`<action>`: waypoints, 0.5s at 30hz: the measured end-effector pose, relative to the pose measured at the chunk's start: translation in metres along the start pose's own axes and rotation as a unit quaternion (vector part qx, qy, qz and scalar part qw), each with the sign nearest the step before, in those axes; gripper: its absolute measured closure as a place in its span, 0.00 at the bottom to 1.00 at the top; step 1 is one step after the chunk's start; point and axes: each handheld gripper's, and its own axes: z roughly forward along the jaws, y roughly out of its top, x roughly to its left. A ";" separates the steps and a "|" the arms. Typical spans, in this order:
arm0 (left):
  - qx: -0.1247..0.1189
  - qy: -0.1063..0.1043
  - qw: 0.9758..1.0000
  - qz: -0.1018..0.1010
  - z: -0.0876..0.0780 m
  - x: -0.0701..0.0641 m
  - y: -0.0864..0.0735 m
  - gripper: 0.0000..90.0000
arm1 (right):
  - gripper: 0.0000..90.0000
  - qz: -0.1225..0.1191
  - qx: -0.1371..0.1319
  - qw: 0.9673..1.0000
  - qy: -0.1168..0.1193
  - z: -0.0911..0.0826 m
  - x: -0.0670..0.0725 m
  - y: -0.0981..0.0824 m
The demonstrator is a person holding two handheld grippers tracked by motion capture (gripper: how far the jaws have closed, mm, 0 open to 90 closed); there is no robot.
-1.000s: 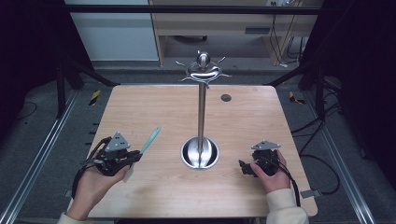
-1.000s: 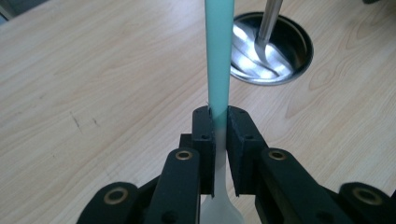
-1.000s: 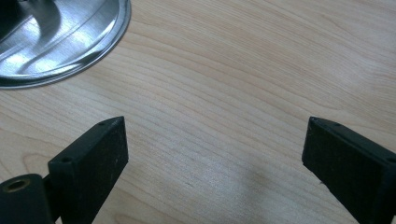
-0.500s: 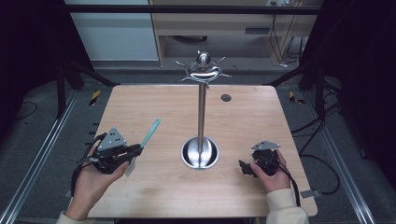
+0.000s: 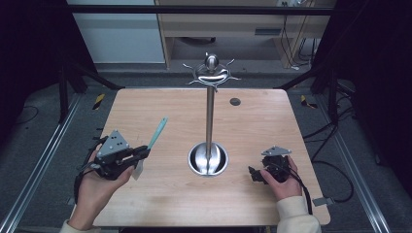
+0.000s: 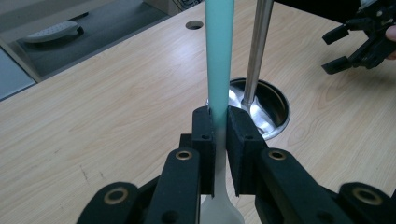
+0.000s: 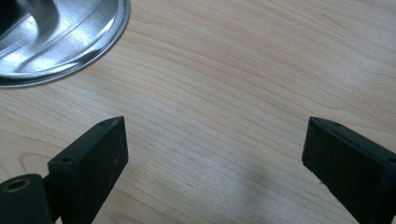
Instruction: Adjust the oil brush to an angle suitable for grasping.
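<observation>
Spatula (image 6: 219,60) with a teal handle and a whitish blade end sits clamped in the left gripper (image 6: 218,135). In the left gripper view its two black fingers (image 6: 204,135) pinch the handle from both sides, where the teal fades into white; the handle runs up and away from them, and the pale blade end shows below the pads, close to the camera. In the high view the spatula (image 5: 156,133) slants up and to the right from the left gripper (image 5: 138,154), held above the left part of the tabletop (image 5: 160,204), its teal tip pointing toward the far side. A hand (image 5: 97,187) carries this gripper near the front left edge.

A steel stand (image 5: 210,116) rises from a round, shiny base (image 5: 208,159) in the middle of the tabletop, with a ring of curved hooks and a ball on top. In the left gripper view the stand's pole (image 6: 259,46) stands just right of the handle and farther off.

Near the front right of the tabletop, the right gripper (image 5: 255,174) rests low in the other hand (image 5: 284,182), well apart from the spatula. In the right gripper view its fingers (image 7: 93,158) are spread wide over bare wood with nothing between them, and the rim of the base (image 7: 65,42) shows at the upper left. A small dark hole (image 5: 235,102) marks the far part of the tabletop, right of the pole.
</observation>
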 end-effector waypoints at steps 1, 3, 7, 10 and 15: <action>-0.001 0.000 1.000 0.002 -0.001 0.000 0.001 0.91 | 0.08 0.000 0.000 1.000 0.001 0.000 0.000 0.000; -0.007 0.000 1.000 0.000 -0.001 -0.001 0.002 0.91 | 0.08 0.000 0.000 1.000 0.000 0.000 0.000 0.000; -0.011 -0.002 1.000 0.004 -0.003 -0.002 0.006 0.91 | 0.08 0.000 0.000 1.000 0.000 0.000 0.000 0.000; -0.017 -0.003 1.000 0.001 -0.003 -0.002 0.008 0.91 | 0.08 0.000 0.000 1.000 0.000 0.000 0.000 0.000; -0.028 0.000 1.000 0.003 -0.006 -0.003 0.014 0.91 | 0.08 0.000 0.000 1.000 0.000 0.000 0.000 0.000</action>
